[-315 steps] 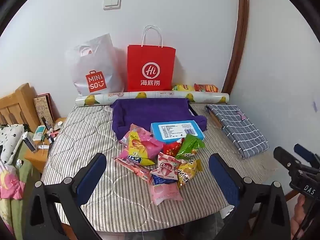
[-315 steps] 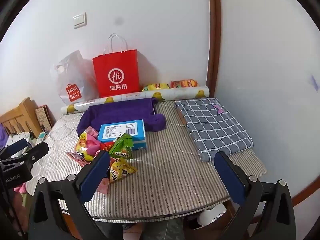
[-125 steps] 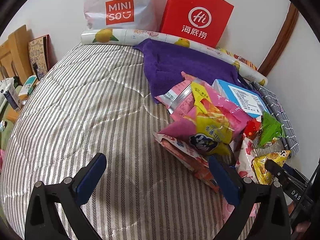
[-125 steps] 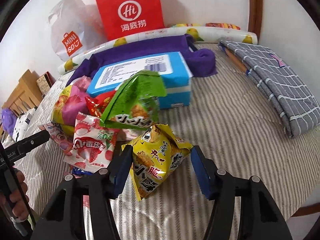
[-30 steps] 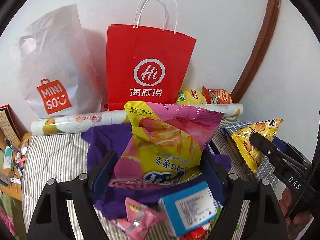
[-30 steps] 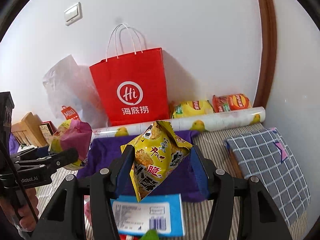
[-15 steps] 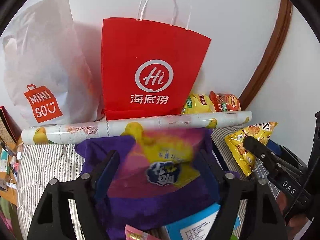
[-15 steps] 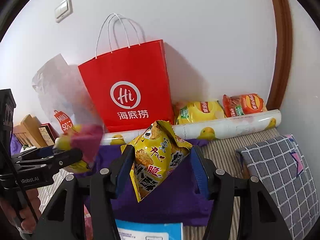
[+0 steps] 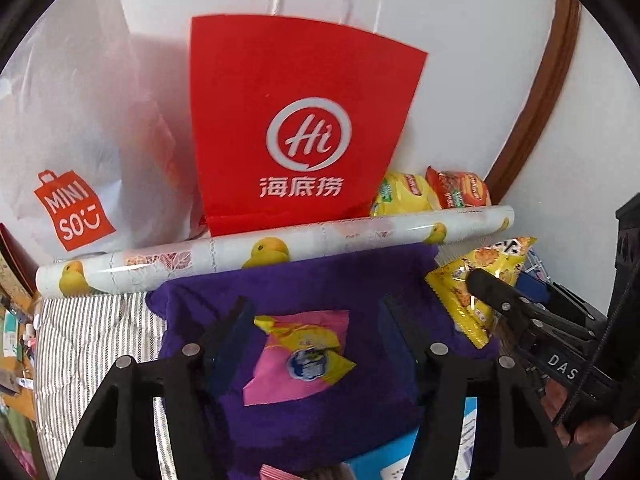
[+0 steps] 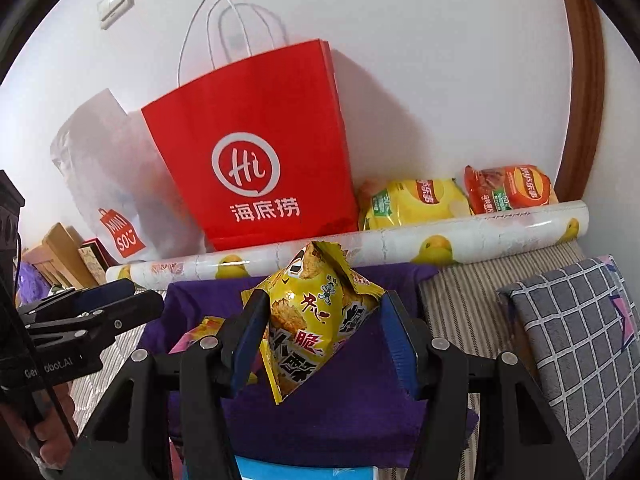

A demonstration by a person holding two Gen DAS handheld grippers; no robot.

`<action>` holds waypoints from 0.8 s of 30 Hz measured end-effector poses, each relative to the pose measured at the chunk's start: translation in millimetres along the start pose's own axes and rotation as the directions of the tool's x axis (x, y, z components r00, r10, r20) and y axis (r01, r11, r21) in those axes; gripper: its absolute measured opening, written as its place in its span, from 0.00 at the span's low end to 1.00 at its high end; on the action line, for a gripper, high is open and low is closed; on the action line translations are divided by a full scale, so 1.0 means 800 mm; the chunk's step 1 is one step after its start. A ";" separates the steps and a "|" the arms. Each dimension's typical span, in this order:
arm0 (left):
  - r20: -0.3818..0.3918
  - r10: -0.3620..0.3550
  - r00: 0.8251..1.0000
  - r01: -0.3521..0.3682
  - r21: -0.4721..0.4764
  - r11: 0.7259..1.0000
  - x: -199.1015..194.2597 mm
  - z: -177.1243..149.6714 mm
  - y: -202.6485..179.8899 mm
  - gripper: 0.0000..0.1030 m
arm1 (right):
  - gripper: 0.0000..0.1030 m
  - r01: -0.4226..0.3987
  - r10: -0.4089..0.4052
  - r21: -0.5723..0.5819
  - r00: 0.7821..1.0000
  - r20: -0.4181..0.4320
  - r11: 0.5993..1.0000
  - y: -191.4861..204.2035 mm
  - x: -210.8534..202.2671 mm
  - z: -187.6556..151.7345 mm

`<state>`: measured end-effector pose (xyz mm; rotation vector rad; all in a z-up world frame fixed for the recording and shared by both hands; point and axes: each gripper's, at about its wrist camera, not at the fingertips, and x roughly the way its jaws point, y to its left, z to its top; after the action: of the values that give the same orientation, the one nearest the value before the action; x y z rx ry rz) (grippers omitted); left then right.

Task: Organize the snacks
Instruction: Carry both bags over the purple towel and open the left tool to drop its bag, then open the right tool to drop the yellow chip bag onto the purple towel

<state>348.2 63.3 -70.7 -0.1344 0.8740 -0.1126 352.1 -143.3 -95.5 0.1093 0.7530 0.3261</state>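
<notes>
My left gripper (image 9: 316, 328) is open and empty above a pink and yellow snack bag (image 9: 298, 356) that lies on the purple cloth (image 9: 320, 284). My right gripper (image 10: 322, 328) is shut on a yellow snack bag (image 10: 316, 320) and holds it above the purple cloth (image 10: 360, 408). The same yellow bag (image 9: 476, 280) shows at the right of the left wrist view. A red paper bag (image 9: 296, 136) stands against the wall behind a patterned roll (image 9: 280, 248).
A white plastic Miniso bag (image 9: 68, 140) stands left of the red bag. Yellow (image 10: 412, 200) and orange (image 10: 508, 188) chip bags lie behind the roll. A grey checked cloth (image 10: 576, 344) lies at the right. A blue box (image 10: 304, 472) sits below the grippers.
My left gripper has opened and the pink and yellow bag has dropped onto the purple cloth. My right gripper has moved closer to the red bag with the yellow bag.
</notes>
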 end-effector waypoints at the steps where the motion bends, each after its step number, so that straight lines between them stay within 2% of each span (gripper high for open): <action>1: -0.009 0.004 1.000 -0.005 -0.013 1.000 0.004 0.000 0.006 0.59 | 0.55 0.001 -0.001 -0.002 1.000 -0.003 1.000 -0.001 0.002 -0.001; 5: -0.059 -0.013 0.998 0.009 -0.062 0.998 0.022 -0.002 0.022 0.59 | 0.55 0.006 -0.007 -0.011 1.000 -0.028 1.000 -0.007 0.015 -0.006; 11: -0.101 0.003 0.995 -0.008 -0.047 0.999 0.040 -0.010 0.016 0.60 | 0.55 0.007 -0.010 -0.032 0.995 -0.097 0.999 -0.013 0.043 -0.020; 24: -0.117 -0.006 0.993 0.003 -0.027 1.000 0.039 -0.013 0.008 0.61 | 0.57 0.003 -0.006 -0.013 0.976 -0.216 1.000 -0.023 0.081 -0.035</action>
<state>360.2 63.8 -102.2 -0.1565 0.9924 -0.1141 381.5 -139.7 -161.8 0.0606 0.9668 0.3416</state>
